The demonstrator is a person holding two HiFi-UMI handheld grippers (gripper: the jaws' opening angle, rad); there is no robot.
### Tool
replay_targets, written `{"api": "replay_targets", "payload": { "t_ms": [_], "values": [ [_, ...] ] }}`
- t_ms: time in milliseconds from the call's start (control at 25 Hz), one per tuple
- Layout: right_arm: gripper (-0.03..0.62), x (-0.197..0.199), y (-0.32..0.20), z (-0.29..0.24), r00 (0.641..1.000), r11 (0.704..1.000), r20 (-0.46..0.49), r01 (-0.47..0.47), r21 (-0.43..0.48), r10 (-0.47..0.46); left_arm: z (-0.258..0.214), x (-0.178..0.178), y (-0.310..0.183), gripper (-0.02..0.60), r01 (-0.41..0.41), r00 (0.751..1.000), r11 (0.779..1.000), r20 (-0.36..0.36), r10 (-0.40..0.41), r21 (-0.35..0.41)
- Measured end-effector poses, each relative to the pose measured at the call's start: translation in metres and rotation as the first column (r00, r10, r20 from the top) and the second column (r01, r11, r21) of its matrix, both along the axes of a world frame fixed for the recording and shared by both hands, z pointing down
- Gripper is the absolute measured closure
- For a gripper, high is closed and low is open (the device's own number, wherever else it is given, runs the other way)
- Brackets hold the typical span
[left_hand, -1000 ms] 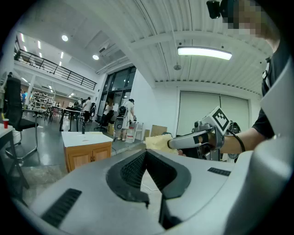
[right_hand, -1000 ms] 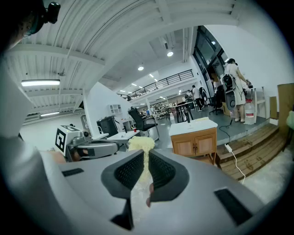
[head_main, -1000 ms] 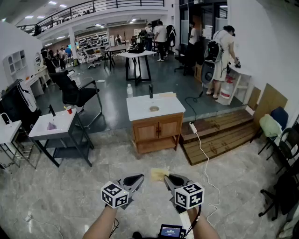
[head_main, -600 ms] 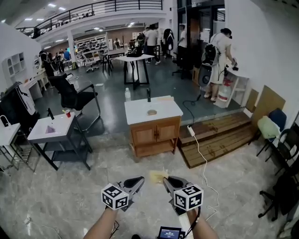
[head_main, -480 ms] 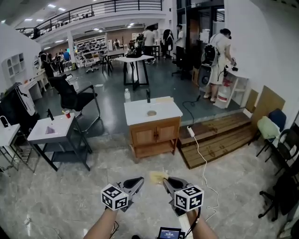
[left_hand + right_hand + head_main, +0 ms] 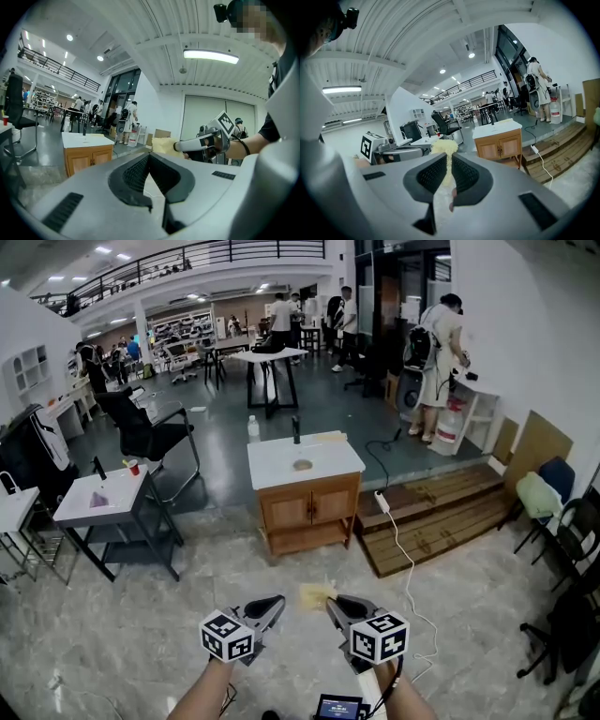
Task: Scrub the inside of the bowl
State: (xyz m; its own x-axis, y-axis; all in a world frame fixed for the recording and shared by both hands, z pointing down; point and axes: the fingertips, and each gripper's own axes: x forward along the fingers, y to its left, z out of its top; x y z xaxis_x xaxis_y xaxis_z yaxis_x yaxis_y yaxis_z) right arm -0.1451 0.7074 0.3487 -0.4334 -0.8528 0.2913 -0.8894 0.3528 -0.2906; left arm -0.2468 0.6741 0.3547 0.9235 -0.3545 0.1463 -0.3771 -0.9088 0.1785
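The right gripper (image 6: 449, 157) is clenched on a yellow sponge (image 6: 443, 146). Its own view shows the sponge pinched between the two jaws, while the head view shows only a yellow corner in front of the tips. The left gripper (image 6: 149, 155) has its jaws pressed together with nothing between them. Far ahead, on the white top of the wooden cabinet (image 6: 309, 504), lies a small round thing (image 6: 302, 465), too small to tell if it is the bowl. A bottle (image 6: 252, 429) stands at the far left corner.

Bright, even indoor light from ceiling lamps (image 6: 211, 56); soft shadows, faint sheen on floor (image 6: 112, 634). Strong fisheye bend at edges (gripper views black-cornered).
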Motion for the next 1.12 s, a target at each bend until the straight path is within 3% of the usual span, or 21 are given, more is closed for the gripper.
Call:
{"api": "replay_targets", "payload": {
  "t_ms": [800,1120],
  "values": [
    [0.557,0.077,0.0,0.017,0.996,0.996,-0.002,0.088,-0.025,-0.088,0.016,0.067,0.005,0.58,0.021,0.999,1.0,0.042,-0.021,-0.022],
    [0.557,0.082,-0.011,0.027,0.994,0.994,0.028,0.107,-0.03,-0.106,0.028,0.076,0.004,0.58,0.029,0.997,0.999,0.075,-0.025,-0.041]
  ]
}}
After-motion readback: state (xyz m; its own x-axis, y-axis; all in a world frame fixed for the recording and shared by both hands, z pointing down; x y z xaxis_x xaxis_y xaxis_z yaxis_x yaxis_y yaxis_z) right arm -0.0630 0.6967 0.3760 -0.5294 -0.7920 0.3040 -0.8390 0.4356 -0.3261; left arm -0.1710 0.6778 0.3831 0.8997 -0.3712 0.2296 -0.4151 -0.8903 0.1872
